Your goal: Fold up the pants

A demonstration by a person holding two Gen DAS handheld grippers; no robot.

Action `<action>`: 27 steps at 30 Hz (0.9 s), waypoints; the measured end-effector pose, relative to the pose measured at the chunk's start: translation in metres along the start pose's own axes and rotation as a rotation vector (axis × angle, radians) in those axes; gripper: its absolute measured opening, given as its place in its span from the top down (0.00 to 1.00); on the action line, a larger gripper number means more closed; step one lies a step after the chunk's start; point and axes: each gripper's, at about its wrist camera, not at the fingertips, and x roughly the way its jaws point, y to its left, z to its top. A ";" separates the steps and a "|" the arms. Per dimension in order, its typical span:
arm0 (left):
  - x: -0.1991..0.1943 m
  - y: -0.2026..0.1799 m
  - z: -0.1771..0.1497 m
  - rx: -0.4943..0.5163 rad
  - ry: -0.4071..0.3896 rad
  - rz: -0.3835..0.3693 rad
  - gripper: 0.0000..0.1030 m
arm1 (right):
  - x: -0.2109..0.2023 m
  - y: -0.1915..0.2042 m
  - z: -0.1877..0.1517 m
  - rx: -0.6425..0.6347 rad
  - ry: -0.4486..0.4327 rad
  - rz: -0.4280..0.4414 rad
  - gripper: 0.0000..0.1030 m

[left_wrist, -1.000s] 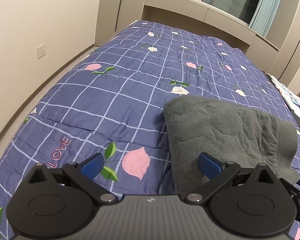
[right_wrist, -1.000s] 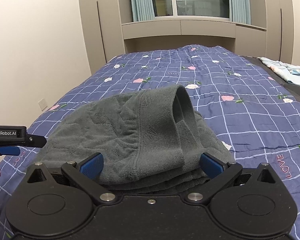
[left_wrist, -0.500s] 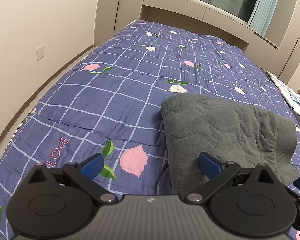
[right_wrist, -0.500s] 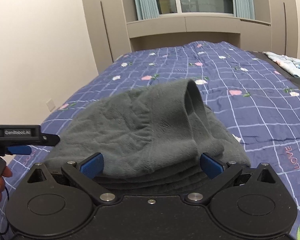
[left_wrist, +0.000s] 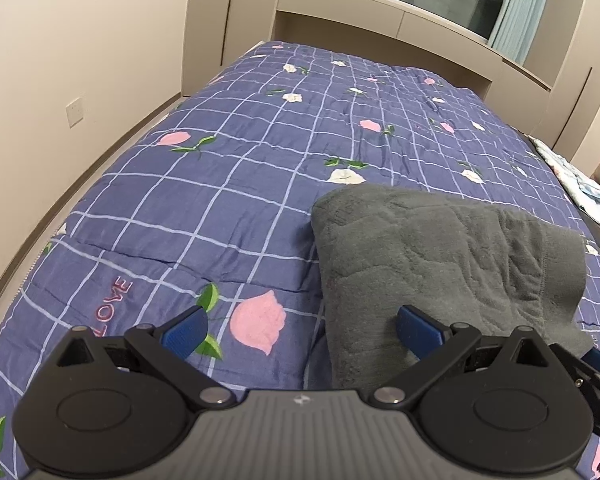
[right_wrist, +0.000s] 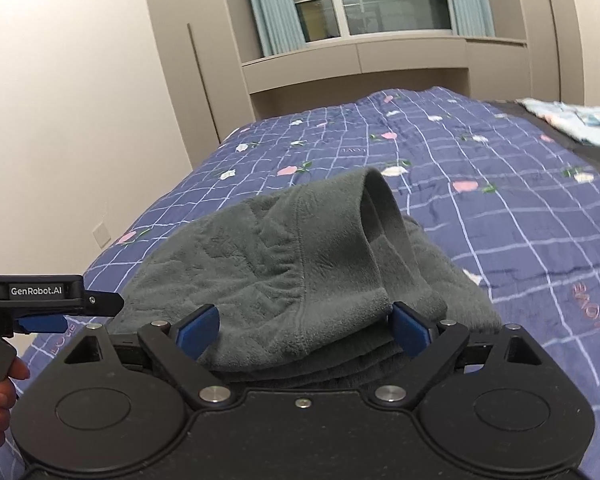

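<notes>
One pair of dark grey fleece pants, folded into a thick stack, lies near the foot of your blue checked quilt with pink flowers. Your right gripper has just been narrowing its jaws, the stack's near edge between them, though whether the pads press it is unclear. Your left gripper hangs spread wide over the stack's left edge, pinching nothing.
</notes>
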 end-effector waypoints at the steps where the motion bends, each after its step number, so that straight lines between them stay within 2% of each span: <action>1: 0.000 -0.002 0.000 0.005 0.000 -0.004 0.01 | -0.001 0.000 -0.001 0.008 -0.004 0.002 0.12; 3: 0.001 -0.004 0.000 0.013 0.003 -0.003 0.01 | -0.003 0.000 -0.001 0.014 -0.015 -0.002 0.15; 6: 0.001 -0.008 -0.001 0.022 0.007 -0.011 0.01 | -0.009 0.003 0.001 0.006 -0.048 0.005 0.24; 10: 0.002 -0.012 -0.003 0.030 0.012 -0.013 0.01 | -0.010 0.004 0.007 0.007 -0.063 0.014 0.29; 14: 0.001 -0.012 -0.001 0.036 0.014 -0.012 0.01 | -0.005 -0.002 0.004 0.040 -0.037 -0.021 0.29; 18: 0.002 -0.014 0.000 0.047 0.014 -0.008 0.01 | -0.005 -0.003 -0.003 0.045 -0.025 -0.019 0.26; 21: 0.002 -0.019 0.002 0.056 0.017 -0.002 0.01 | -0.003 0.000 -0.004 0.030 -0.014 0.005 0.23; 27: 0.001 -0.034 0.004 0.107 0.025 -0.016 0.01 | -0.006 0.008 -0.004 0.026 -0.023 0.066 0.24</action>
